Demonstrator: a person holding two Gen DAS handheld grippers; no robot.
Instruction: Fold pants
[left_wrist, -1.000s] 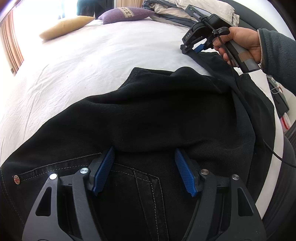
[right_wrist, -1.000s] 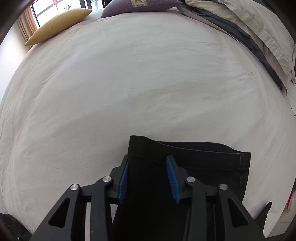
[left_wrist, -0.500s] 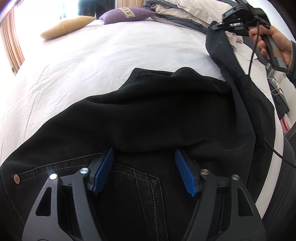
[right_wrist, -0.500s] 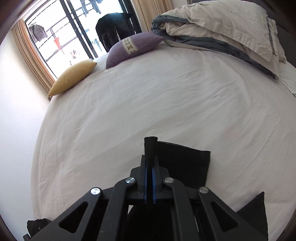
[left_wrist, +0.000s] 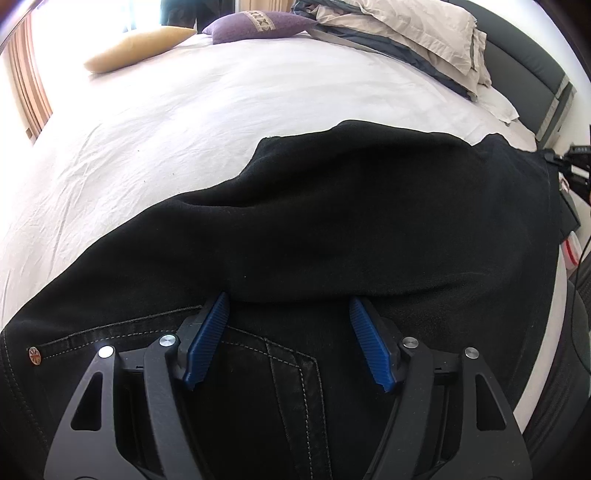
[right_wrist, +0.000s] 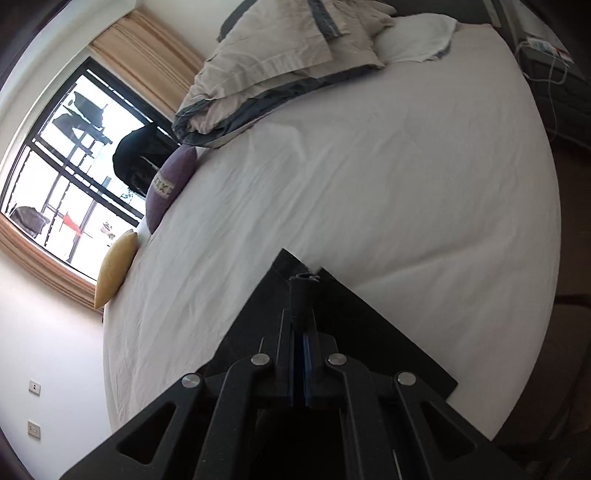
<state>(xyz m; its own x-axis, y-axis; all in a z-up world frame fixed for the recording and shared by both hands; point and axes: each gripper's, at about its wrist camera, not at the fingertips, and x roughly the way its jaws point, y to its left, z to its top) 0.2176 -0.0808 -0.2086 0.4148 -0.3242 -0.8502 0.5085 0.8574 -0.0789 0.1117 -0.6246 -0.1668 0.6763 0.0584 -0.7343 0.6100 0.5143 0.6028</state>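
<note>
Black pants (left_wrist: 332, 221) lie on the white bed sheet (left_wrist: 184, 110); the waist with fly stitching and a rivet is near me in the left wrist view. My left gripper (left_wrist: 288, 332) is open, its blue pads resting on the waist area. My right gripper (right_wrist: 301, 295) is shut on the hem of a pant leg (right_wrist: 332, 325) and holds it lifted above the bed; the view is strongly tilted. The right gripper shows at the far right edge of the left wrist view (left_wrist: 576, 162).
A yellow pillow (left_wrist: 136, 48) and a purple pillow (left_wrist: 258, 24) lie at the far side of the bed. A folded beige and grey duvet (left_wrist: 406, 33) lies by the dark headboard (left_wrist: 528, 66). A window (right_wrist: 62, 173) is beyond the bed.
My right gripper closed on the pant-leg hem, lifted it off the sheet and carried it up and to the right, tilting. The leg was drawn across the pants. My left gripper stayed still.
</note>
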